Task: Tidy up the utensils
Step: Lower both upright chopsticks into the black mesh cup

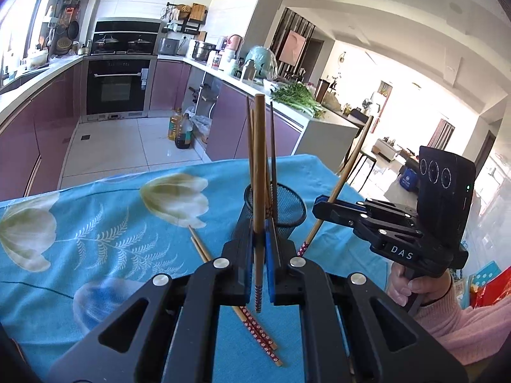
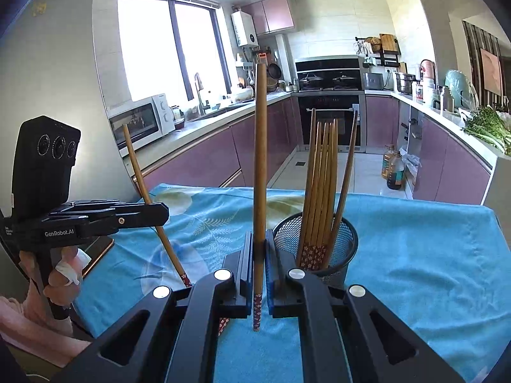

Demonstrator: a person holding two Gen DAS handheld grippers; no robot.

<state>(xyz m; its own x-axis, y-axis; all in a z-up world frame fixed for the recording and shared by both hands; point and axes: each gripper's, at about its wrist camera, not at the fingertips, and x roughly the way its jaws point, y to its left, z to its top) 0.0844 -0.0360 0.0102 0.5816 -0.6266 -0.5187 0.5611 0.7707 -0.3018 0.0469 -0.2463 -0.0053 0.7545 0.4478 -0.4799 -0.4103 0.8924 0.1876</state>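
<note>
A purple-fronted kitchen with a built-in oven lies behind a bench [image 2: 415,255] draped in a blue cloth printed with pale tulips and ferns. Near the bench's far edge stands a black wire-mesh holder [image 2: 319,249], round and open-topped, already bristling with slim bamboo chopsticks, their patterned red ends down.

The step in hand looks like carrying: the left tongs [image 1: 260,255] are clamped on one chopstick [image 1: 258,191], held near upright just short of the holder, and the right tongs [image 2: 258,255] pinch another chopstick [image 2: 259,175] the same way, beside the holder.

Two loose chopsticks [image 1: 223,274] lie on the cloth below the left tongs.

Next, each smooth, thin stick probably needs its lower end steered over the mesh rim before the tongs let go; a tilted stick could catch the rim or nudge the light holder.
</note>
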